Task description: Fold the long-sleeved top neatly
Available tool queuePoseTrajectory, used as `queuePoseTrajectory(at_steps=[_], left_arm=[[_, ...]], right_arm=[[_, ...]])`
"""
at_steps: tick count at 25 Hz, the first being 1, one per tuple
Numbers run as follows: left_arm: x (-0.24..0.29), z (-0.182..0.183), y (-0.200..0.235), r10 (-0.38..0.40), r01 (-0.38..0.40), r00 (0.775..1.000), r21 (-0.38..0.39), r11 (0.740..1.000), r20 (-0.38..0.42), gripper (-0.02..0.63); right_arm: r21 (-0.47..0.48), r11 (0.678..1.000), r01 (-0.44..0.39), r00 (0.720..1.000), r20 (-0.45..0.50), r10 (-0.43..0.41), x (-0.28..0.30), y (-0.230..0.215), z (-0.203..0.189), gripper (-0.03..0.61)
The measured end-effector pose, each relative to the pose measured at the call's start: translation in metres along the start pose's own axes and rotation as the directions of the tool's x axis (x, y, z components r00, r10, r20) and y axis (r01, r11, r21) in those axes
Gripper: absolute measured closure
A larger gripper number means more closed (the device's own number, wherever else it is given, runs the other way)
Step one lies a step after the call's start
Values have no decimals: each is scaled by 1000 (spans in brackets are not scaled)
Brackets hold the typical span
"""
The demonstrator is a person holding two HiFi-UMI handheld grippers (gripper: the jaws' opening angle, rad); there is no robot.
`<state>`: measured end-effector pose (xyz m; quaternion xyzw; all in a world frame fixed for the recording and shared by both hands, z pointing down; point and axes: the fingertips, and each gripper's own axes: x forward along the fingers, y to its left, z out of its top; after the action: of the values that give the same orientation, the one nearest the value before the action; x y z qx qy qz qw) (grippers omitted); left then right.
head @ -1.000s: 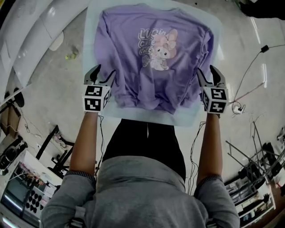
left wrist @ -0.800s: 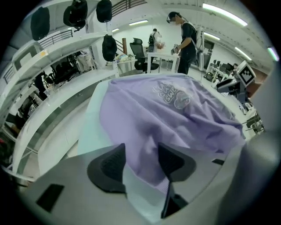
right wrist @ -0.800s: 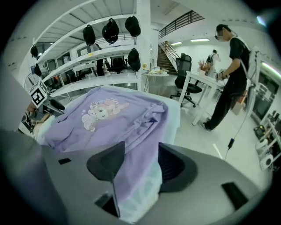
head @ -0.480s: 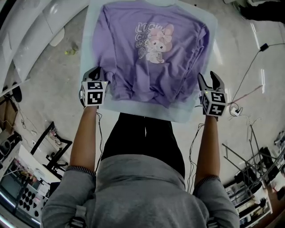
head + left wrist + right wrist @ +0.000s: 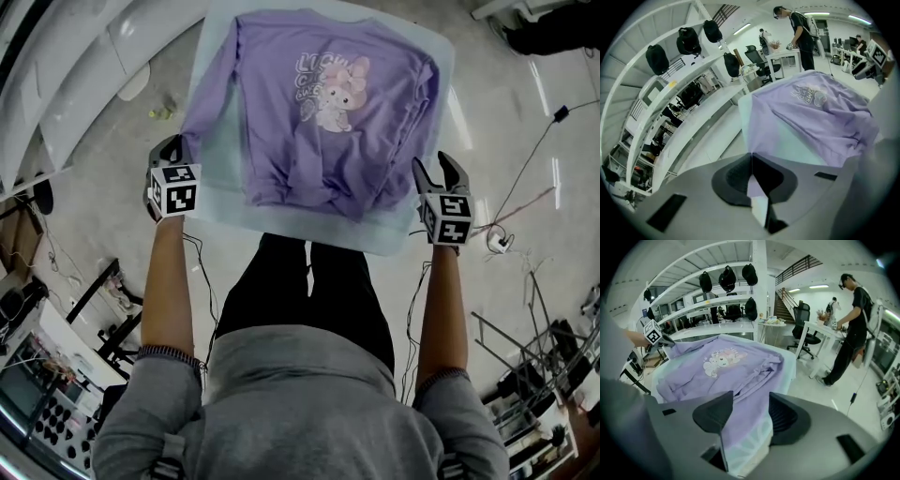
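Nearest, bottom of head view: person's grey sweatshirt, both forearms reaching up-frame. Left gripper (image 5: 172,145) at mid-left, jaws shut tight on a sliver of purple cloth, the end of the sleeve (image 5: 208,94), which runs taut from the shoulder down-left and off the body of the garment. Right gripper (image 5: 436,161) at mid-right, jaws standing apart; its own view shows purple cloth and pale surface in the gap, pads not seen pressing, so read as holding nothing. Between them, the near hem (image 5: 319,192) lies bunched and wrinkled. The long-sleeved top (image 5: 328,122) lies face up in the upper centre on a pale blue table (image 5: 220,187), with a cartoon print (image 5: 333,89) on the chest; the other sleeve (image 5: 417,103) lies doubled along the body at right. Judgement: still the laying-out stage, with one sleeve being drawn clear and no fold made. Next calls for laying that sleeve flat or across the chest without dragging the body, and for the right jaws to close on their side's edge and smooth the hem. Unclear: how much cuff is pinched; the print's lettering is too small to read; the table's far edge is cut off at the top of frame.
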<state>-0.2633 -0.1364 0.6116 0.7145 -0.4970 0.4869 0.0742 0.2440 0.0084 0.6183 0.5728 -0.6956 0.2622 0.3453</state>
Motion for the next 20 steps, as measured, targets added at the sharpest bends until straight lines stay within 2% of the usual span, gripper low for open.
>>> queuePoseTrajectory(at_steps=[5,9,11,13,16,20], left_arm=[[17,-34,-37,-69,70,997,61,996,-17,592],[17,-50,-63,-169,169,986,89,982,-9,584],[9,-52,-73,-227,226,974,102,969,4,492],[-5,-48,-79,-271,266,962,116,957,30,443],[-34,-35,-95,-338,327,937,123,937,85,434],[-74,-23,-141,-455,432,879,166,886,143,433]], right_arm=[[19,1000,0,1000,-17,0,3,29,-16,325],[48,999,17,999,-39,-15,3,56,-38,325],[47,999,20,999,-42,-18,-1,70,-45,324],[47,999,24,999,-27,-23,-7,82,-49,324],[49,998,41,999,-12,-40,-19,99,-50,324],[54,998,27,1000,-13,-27,-33,126,-54,324]])
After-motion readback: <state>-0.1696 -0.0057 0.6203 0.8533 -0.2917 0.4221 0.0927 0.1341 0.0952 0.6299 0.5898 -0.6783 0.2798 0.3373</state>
